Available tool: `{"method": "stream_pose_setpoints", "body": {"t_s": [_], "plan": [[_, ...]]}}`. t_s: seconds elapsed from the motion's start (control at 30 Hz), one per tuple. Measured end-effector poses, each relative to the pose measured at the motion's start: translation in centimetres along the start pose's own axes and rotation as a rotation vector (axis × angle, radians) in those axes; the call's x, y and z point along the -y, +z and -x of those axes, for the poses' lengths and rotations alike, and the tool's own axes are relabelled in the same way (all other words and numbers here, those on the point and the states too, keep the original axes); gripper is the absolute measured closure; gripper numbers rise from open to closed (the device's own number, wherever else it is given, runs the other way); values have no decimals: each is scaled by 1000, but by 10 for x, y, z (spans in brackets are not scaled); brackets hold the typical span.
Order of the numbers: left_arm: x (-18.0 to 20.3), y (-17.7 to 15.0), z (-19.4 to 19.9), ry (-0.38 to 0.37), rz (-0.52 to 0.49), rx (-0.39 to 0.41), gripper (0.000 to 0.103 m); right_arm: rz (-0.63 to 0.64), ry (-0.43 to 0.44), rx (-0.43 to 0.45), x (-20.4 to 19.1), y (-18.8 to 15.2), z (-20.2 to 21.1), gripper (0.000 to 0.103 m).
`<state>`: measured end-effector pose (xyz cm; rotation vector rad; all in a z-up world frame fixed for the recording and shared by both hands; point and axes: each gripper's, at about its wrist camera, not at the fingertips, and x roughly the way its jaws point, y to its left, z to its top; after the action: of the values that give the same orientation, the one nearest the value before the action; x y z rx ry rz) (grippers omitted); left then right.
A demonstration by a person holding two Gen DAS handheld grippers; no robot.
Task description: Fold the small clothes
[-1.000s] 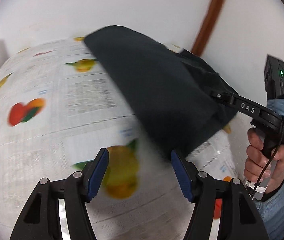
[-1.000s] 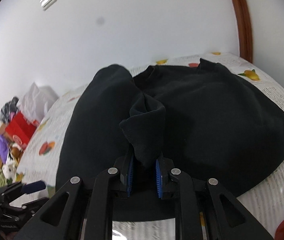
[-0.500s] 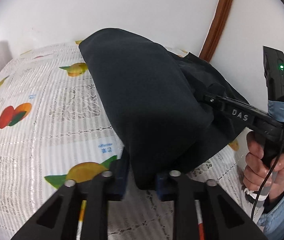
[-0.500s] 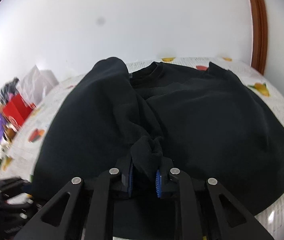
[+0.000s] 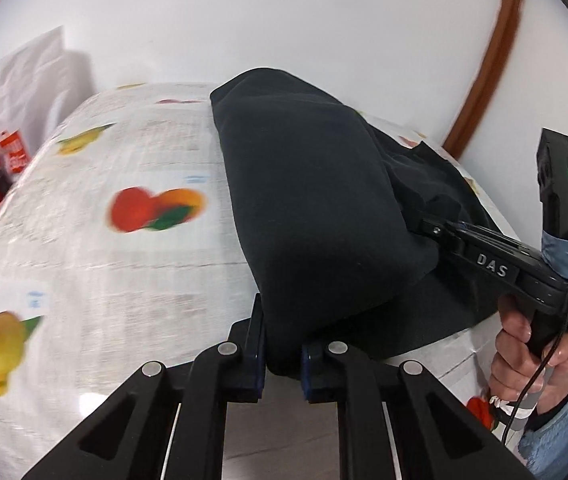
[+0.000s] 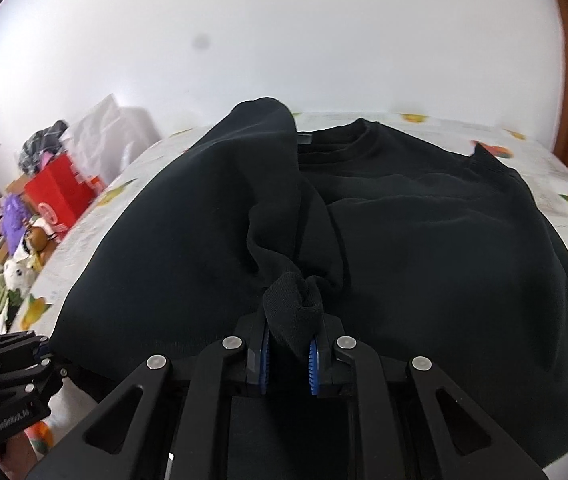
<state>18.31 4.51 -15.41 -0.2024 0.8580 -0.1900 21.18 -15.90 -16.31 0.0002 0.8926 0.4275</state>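
The table, covered with a fruit-print cloth, carries the black sweater, which lies flat with its neck toward the wall. You hold its left side lifted and turned over the body, probably so that the sleeve side folds inward. Your left gripper is closing on the lower edge of this flap, with the fabric between its blue pads, and your right gripper is narrow, pinching the ribbed cuff. Two grips keep the fold edge straight, I think. The left view shows your right hand on its handle beside the sweater; the right view alone shows the collar and the clutter beside the table, with a red box.
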Motion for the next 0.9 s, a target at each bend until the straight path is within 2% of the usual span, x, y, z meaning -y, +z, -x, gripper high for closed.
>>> {"method": "stream_pose_setpoints", "body": {"t_s": [0.1, 0.2, 0.4, 0.6, 0.9], "plan": [[-19, -3, 7, 0, 28, -11, 90, 25, 17, -5, -23, -1, -1, 89], [-27, -7, 7, -12, 47, -19, 89, 76, -6, -7, -38, -6, 1, 88], [-27, -14, 5, 21, 27, 12, 85, 76, -14, -17, -36, -11, 6, 86], [-29, -19, 7, 34, 55, 10, 74, 85, -33, -5, -36, -19, 3, 83], [-16, -17, 1, 123, -12, 1, 73, 84, -57, -18, -37, -20, -2, 76]]}}
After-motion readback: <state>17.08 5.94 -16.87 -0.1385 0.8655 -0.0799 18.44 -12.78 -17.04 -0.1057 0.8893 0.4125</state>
